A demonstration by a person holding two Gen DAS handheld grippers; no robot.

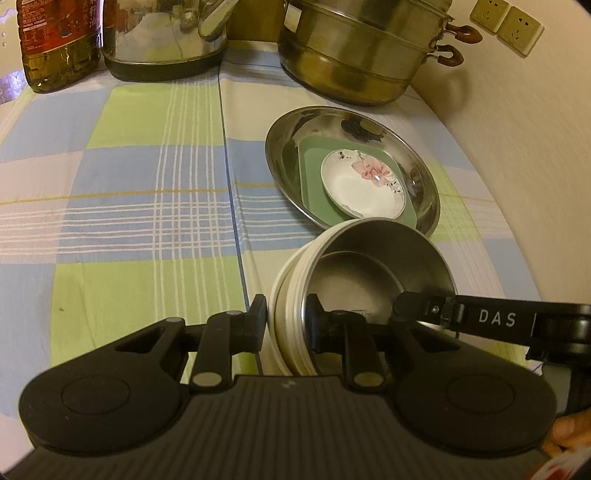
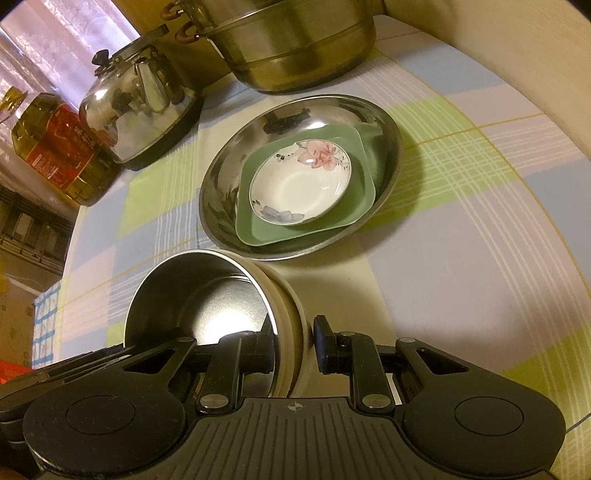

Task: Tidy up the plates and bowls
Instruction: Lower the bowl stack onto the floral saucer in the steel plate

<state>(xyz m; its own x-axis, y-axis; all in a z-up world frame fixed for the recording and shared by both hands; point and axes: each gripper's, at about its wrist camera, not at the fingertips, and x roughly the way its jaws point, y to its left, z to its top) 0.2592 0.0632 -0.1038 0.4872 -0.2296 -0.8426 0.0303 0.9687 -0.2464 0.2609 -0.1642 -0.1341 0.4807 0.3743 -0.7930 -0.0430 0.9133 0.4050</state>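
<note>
A cream bowl with a steel lining is held between both grippers, just in front of the stack. My left gripper is shut on its left rim, one finger inside and one outside. My right gripper is shut on its right rim the same way; its finger shows in the left wrist view. Behind it, a large steel plate on the checked cloth holds a green square plate, and a small white floral dish sits on that.
A steel steamer pot stands behind the stack. A steel kettle and an oil bottle stand at the back left. A wall with sockets borders the right side.
</note>
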